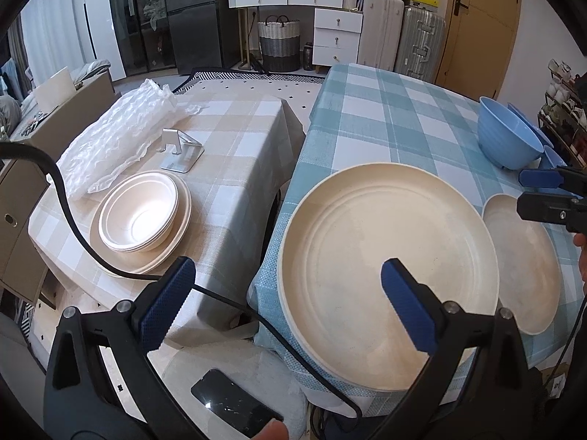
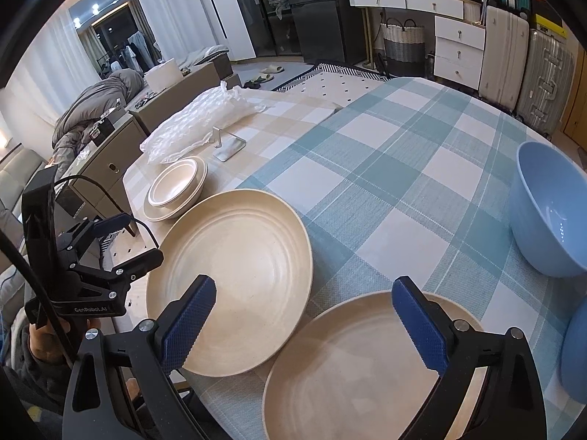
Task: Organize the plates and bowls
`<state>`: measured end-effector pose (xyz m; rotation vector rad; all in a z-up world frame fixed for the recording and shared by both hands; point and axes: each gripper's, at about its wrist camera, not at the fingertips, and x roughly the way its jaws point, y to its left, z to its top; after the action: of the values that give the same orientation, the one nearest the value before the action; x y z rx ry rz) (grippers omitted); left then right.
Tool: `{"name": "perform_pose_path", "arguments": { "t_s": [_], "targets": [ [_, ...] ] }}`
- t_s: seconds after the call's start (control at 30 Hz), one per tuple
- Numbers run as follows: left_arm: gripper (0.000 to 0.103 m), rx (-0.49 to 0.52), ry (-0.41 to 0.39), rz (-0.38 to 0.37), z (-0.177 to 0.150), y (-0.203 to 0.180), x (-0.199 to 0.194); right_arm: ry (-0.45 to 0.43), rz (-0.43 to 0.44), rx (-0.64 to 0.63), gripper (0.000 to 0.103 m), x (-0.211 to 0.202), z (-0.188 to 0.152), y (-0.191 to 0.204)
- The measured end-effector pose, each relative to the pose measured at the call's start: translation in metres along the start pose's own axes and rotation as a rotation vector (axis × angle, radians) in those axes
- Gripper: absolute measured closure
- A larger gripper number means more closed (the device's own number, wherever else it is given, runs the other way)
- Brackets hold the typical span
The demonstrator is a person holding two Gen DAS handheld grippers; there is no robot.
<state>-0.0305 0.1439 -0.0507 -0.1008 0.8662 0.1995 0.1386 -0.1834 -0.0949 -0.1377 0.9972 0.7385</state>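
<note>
Two cream plates lie side by side on the teal checked table [image 1: 385,110]: a left plate [image 1: 367,256] [image 2: 238,267] at the table's left edge and a right plate [image 1: 524,264] [image 2: 348,366]. My left gripper [image 1: 282,293] is open and empty, straddling the left plate's near-left rim. My right gripper [image 2: 304,319] is open and empty above the gap between the two plates. A stack of cream bowls on a plate [image 1: 141,216] [image 2: 176,187] sits on the beige table. A blue bowl [image 1: 508,139] [image 2: 550,212] stands at the right.
On the beige checked table [image 1: 234,139] lie a bubble-wrap bag [image 1: 121,132] and a metal phone stand [image 1: 181,150]. More blue dishes [image 2: 576,348] sit at the far right. A phone [image 1: 231,407] lies on a stool below. A cable [image 1: 73,220] hangs across the left.
</note>
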Motion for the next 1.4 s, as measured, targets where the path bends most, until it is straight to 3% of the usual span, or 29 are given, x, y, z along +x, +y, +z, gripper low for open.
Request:
{"name": "perform_pose_path", "arguments": {
  "t_s": [0.53, 0.87, 1.1, 1.4],
  "targets": [
    [0.002, 0.008, -0.043, -0.008, -0.004, 0.008, -0.01, -0.007, -0.04, -0.017, 0.005, -0.001, 0.003, 0.016],
    [0.002, 0.003, -0.02, -0.005, -0.004, 0.008, -0.006, 0.008, -0.075, -0.074, 0.005, 0.009, 0.01, 0.026],
    [0.002, -0.003, -0.012, -0.001, 0.001, 0.007, -0.005, -0.032, -0.14, -0.129, 0.005, 0.01, 0.016, 0.031],
    [0.002, 0.013, 0.015, 0.008, 0.008, -0.002, 0.0, -0.039, -0.151, -0.164, 0.005, 0.015, 0.019, 0.028]
  ]
}}
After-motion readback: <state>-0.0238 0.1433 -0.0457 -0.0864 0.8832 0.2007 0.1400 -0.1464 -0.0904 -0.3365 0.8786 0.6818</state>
